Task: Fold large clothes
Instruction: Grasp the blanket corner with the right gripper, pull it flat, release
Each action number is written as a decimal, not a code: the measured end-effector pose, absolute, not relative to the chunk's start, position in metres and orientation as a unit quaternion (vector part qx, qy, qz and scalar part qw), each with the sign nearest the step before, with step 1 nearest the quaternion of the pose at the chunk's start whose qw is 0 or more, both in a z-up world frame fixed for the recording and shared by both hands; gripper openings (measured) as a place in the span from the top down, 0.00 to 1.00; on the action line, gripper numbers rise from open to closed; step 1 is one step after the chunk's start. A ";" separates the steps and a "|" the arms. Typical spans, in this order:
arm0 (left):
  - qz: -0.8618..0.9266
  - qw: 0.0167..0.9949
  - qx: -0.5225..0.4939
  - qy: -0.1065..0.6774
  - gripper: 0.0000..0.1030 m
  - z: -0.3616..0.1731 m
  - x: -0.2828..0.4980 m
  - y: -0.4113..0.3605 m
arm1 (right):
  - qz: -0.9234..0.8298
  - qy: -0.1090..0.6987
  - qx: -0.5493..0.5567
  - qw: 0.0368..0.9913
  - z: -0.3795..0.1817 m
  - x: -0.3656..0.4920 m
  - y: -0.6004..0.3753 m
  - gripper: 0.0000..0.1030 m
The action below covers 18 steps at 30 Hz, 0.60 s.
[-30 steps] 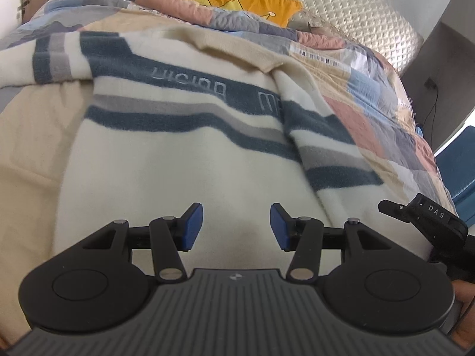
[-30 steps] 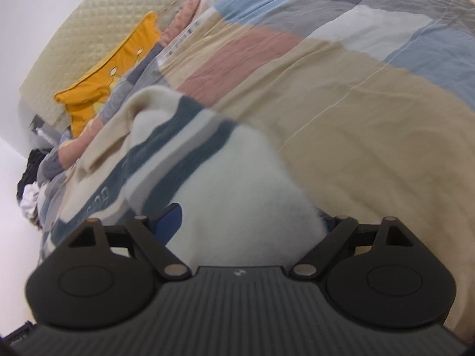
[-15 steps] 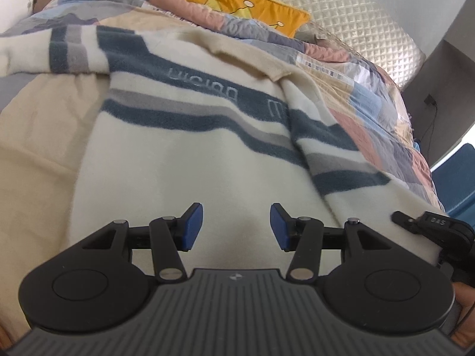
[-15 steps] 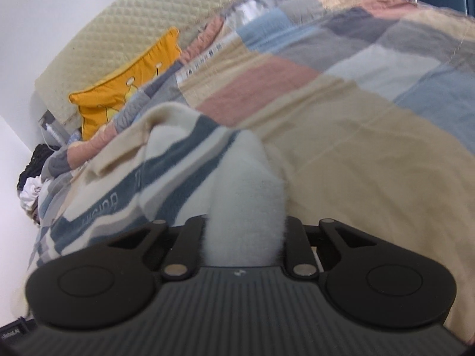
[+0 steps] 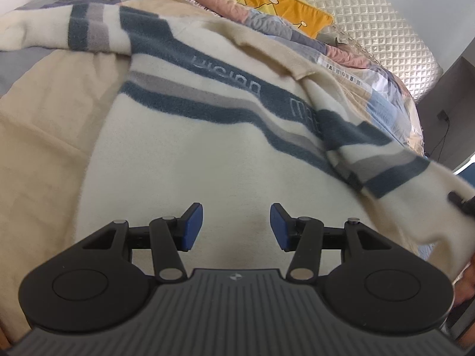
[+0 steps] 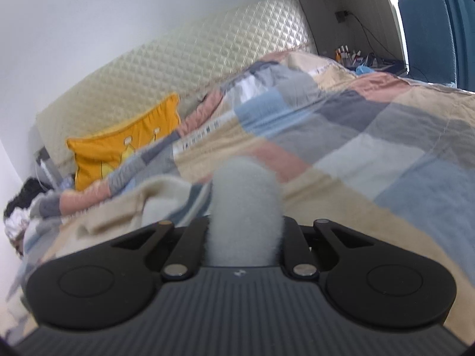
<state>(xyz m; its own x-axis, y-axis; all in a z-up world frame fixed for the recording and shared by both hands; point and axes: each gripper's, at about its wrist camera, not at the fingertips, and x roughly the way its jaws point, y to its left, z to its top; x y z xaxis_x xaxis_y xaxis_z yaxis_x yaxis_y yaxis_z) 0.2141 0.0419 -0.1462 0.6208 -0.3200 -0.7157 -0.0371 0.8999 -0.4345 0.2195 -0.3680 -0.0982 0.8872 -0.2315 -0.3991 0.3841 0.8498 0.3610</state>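
A cream fleece sweater [image 5: 190, 160] with navy and grey chest stripes lies spread on the patchwork quilt [image 6: 371, 136] of the bed, its hem toward the near edge and its collar toward the quilted headboard [image 6: 178, 71], so its long axis runs from the near edge up to the head of the bed. One sleeve lies out flat toward the left edge. The other sleeve, on the right side, is raised off the quilt.

The right gripper [image 6: 243, 234] has just been closing its jaws, and they are now pinched tight on a bunched tuft of the cream fleece, which stands up between them in the right wrist view. In the left wrist view that sleeve hangs in the air at the right edge of the picture, draped across toward the body of the sweater. This hand points only slightly downward, toward the headboard and the yellow cushion [image 6: 124, 145].

The left gripper [image 5: 236, 227] hovers over the plain cream lower body of the sweater, tilted steeply down, its blue-padded jaws about half open with nothing between them and not clearly touching the cloth.

The coming move likely turns on the right hand: the held sleeve lies to the right of the torso, so it must be carried leftward across the chest and laid down.
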 end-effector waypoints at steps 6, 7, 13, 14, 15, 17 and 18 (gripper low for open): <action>-0.071 0.875 -0.233 0.418 0.45 -0.146 0.220 0.043 | -0.160 0.160 0.195 0.954 -0.052 0.250 -0.412 0.88; -0.071 0.876 -0.236 0.415 0.46 -0.145 0.221 0.044 | -0.163 0.158 0.179 0.957 -0.044 0.260 -0.420 0.88; -0.069 0.889 -0.224 0.393 0.46 -0.134 0.227 0.049 | -0.230 0.145 0.029 0.962 -0.010 0.331 -0.460 0.88; -0.067 0.892 -0.221 0.388 0.46 -0.132 0.229 0.052 | -0.239 0.147 0.017 0.960 -0.009 0.343 -0.468 0.88; -0.065 0.894 -0.219 0.385 0.46 -0.129 0.231 0.054 | -0.248 0.150 0.011 0.957 -0.010 0.356 -0.476 0.88; -0.063 0.896 -0.219 0.380 0.45 -0.127 0.234 0.058 | -0.255 0.154 0.001 0.955 -0.016 0.379 -0.489 0.88; -0.061 0.896 -0.220 0.381 0.46 -0.126 0.236 0.060 | -0.260 0.162 -0.006 0.952 -0.024 0.391 -0.495 0.88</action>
<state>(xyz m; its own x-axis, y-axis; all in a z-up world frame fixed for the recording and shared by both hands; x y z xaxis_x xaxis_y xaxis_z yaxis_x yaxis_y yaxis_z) 0.2356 0.0602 -0.1259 0.7027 -0.2766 -0.6556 -0.0586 0.8958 -0.4407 0.3907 -0.4945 -0.0236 0.8125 -0.4968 -0.3049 0.4928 0.8648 -0.0960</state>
